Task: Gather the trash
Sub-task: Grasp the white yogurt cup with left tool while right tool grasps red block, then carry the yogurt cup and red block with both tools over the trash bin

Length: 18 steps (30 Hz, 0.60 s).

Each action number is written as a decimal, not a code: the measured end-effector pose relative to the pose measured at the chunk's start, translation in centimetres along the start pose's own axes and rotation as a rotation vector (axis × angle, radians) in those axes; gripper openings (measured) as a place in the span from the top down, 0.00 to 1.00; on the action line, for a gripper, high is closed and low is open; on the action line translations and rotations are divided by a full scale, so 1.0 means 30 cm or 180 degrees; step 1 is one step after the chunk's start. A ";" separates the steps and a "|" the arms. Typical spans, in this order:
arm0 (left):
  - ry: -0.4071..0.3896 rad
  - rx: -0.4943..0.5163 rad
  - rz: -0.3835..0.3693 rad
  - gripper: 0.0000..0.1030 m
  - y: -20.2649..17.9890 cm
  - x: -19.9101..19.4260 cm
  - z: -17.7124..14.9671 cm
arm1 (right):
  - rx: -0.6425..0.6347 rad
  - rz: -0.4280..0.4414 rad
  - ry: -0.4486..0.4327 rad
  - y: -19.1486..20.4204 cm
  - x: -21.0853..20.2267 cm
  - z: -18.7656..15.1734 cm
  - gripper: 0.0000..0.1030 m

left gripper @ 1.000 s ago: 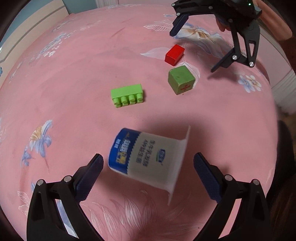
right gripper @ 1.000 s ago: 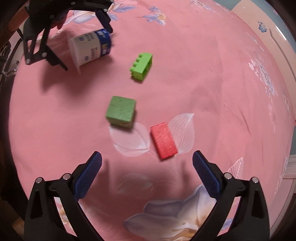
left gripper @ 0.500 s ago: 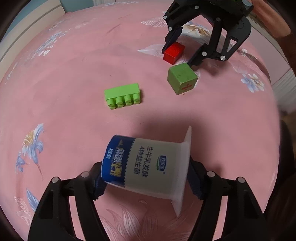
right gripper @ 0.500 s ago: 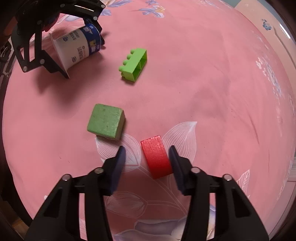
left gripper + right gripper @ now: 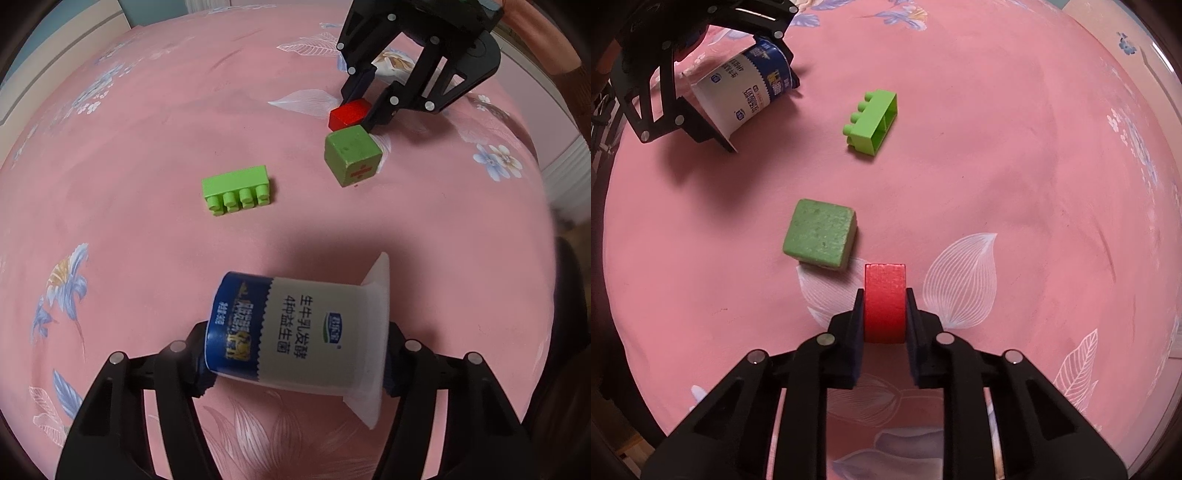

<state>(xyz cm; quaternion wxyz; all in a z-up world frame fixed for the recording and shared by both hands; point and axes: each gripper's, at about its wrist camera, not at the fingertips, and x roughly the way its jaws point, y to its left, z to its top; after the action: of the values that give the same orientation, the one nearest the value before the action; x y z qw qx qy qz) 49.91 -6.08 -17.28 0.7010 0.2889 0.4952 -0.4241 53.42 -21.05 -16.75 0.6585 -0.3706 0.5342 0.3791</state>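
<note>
One red cross-mark (image 5: 361, 172), left view only.

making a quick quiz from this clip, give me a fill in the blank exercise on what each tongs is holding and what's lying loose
1. The left tongs are shut on the ____, which lies on its side.
2. The right tongs are shut on the ____ block.
3. The green cube lies ____ the red block and the green toy brick.
4. The cloth under everything is ____ with flowers.

Missing words: yogurt cup; red; between; pink
</note>
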 end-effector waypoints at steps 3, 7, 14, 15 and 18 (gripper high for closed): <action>0.0000 -0.0005 0.0025 0.35 -0.008 -0.019 -0.012 | 0.0009 -0.0013 -0.0032 0.004 -0.011 -0.010 0.80; -0.0009 0.0019 0.0058 0.35 -0.011 -0.050 -0.015 | -0.0006 -0.0053 -0.0088 0.038 -0.053 -0.025 0.80; -0.0022 0.0055 0.0150 0.36 -0.062 -0.128 -0.042 | -0.0105 -0.0228 -0.0181 0.126 -0.170 -0.056 0.80; -0.0024 0.0060 0.0164 0.36 -0.073 -0.143 -0.046 | -0.0106 -0.0253 -0.0189 0.139 -0.190 -0.073 0.80; -0.0036 0.0093 0.0188 0.36 -0.097 -0.175 -0.052 | -0.0113 -0.0300 -0.0218 0.200 -0.240 -0.088 0.80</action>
<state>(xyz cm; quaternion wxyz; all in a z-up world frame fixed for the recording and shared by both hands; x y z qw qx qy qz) 45.86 -4.55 -12.82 0.7118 0.3112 0.4762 -0.4120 45.91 -21.53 -10.55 0.6869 -0.3937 0.4864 0.3695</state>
